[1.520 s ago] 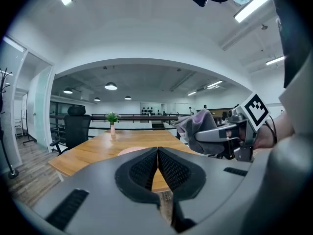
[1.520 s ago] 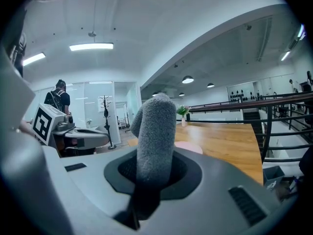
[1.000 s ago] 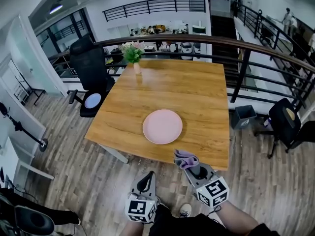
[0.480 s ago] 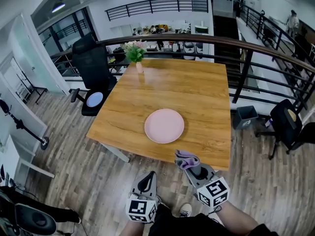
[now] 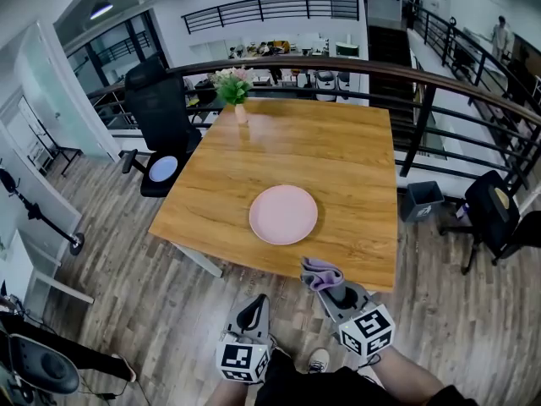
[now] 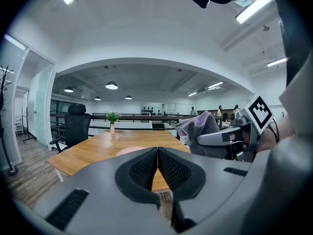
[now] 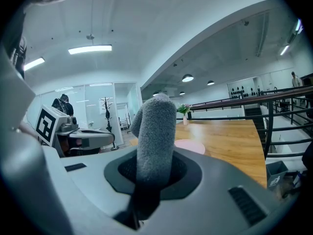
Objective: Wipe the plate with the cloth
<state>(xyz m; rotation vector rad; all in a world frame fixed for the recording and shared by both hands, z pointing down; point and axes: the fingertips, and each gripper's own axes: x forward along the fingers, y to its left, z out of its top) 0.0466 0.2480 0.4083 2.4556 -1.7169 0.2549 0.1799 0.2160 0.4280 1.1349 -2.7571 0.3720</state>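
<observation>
Now: cloth (image 5: 320, 273) clamped in the right tongs (image 5: 330, 288), plate (image 5: 283, 215) flat on the bench (image 5: 355, 150).
Round, pale pink and bare, the plate lies toward the near edge of the wooden bench. The crumpled grey-lilac cloth is held just short of the plate, off that edge. The left tongs (image 5: 251, 313), further back from the plate, are pressed together on nothing. Since the earlier frames nothing has shifted: plate, cloth and both tongs keep their places.
</observation>
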